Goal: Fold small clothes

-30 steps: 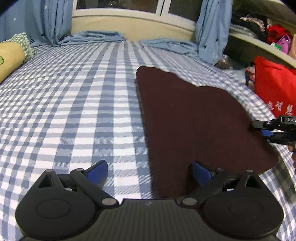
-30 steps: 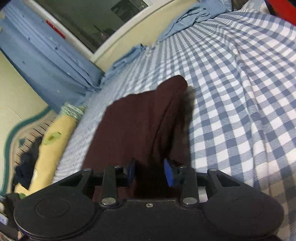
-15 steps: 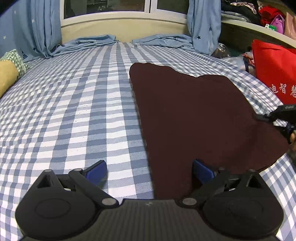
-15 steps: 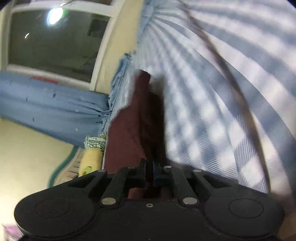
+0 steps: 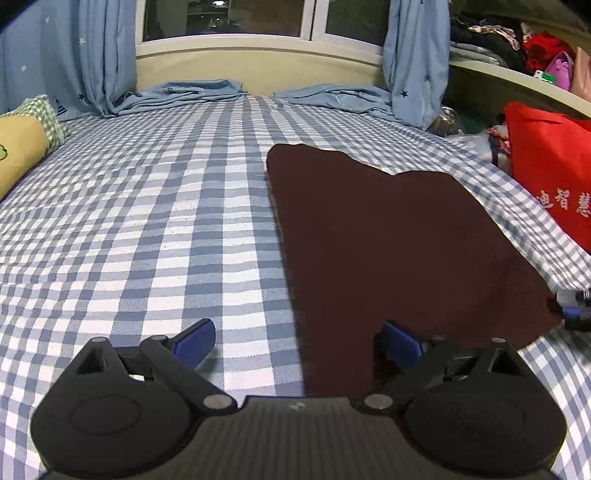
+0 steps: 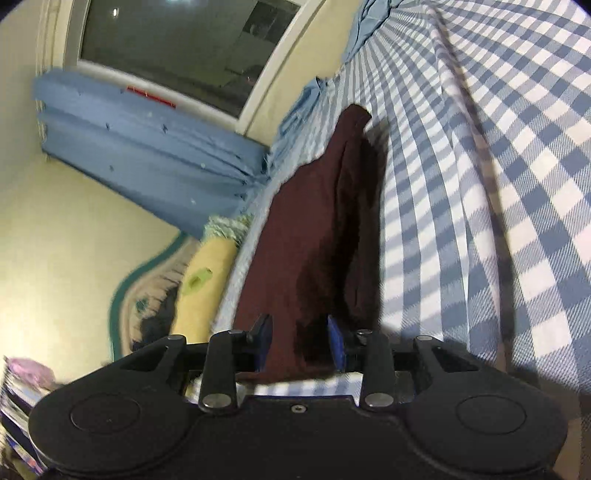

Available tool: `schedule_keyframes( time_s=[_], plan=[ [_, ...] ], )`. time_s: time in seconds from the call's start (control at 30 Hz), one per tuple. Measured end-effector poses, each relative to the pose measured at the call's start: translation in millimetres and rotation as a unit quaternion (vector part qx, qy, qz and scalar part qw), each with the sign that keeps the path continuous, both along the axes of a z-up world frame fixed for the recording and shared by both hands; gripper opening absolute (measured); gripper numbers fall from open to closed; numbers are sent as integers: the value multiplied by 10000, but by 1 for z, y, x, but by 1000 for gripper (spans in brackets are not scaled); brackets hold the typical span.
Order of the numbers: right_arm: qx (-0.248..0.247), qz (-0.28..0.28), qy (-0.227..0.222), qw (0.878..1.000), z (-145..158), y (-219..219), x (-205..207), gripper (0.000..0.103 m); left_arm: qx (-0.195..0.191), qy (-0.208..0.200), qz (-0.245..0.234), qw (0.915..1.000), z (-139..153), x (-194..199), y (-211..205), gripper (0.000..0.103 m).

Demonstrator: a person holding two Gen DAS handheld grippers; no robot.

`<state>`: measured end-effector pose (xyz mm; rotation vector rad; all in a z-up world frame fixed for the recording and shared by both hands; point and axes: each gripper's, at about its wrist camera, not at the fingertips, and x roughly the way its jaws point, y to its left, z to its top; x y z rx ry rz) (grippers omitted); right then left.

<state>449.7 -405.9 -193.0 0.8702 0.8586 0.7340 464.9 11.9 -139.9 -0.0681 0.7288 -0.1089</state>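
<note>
A dark maroon garment lies flat on the blue-and-white checked bed sheet. My left gripper hangs open and wide over the garment's near left corner; one blue pad is over the sheet and the other over the cloth. My right gripper shows at the garment's near right corner. In the right wrist view the garment runs away from my right gripper. Its jaws are opening, and the garment's edge lies loose between the blue pads.
A yellow pillow lies at the left edge of the bed. A red bag stands beside the bed on the right. Blue curtains and a window are at the far end, with clutter on a shelf.
The right gripper closed on the garment's right corner half a second ago and has since parted its jaws, moving lower along the edge. The left gripper stayed open over the near corner.
</note>
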Motion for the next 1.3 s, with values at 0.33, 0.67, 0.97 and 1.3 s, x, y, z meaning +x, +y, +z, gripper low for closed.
schedule_keyframes(
  time_s=[0.33, 0.67, 0.97, 1.3],
  plan=[
    [-132, -278, 125, 9994, -9, -4, -16, 8, 169, 142, -16, 9998, -13, -1, 4, 100],
    [-634, -805, -128, 9947, 29, -30, -16, 72, 15, -223, -55, 9997, 5, -21, 14, 97],
    [-1419, -1139, 108, 9832, 38, 29, 149, 65, 130, -257, -175, 9994, 5, -16, 14, 98],
    [-334, -1073, -12, 9937, 2, 37, 195, 10, 50, -12, -279, 9996, -19, 0, 14, 101]
  ],
)
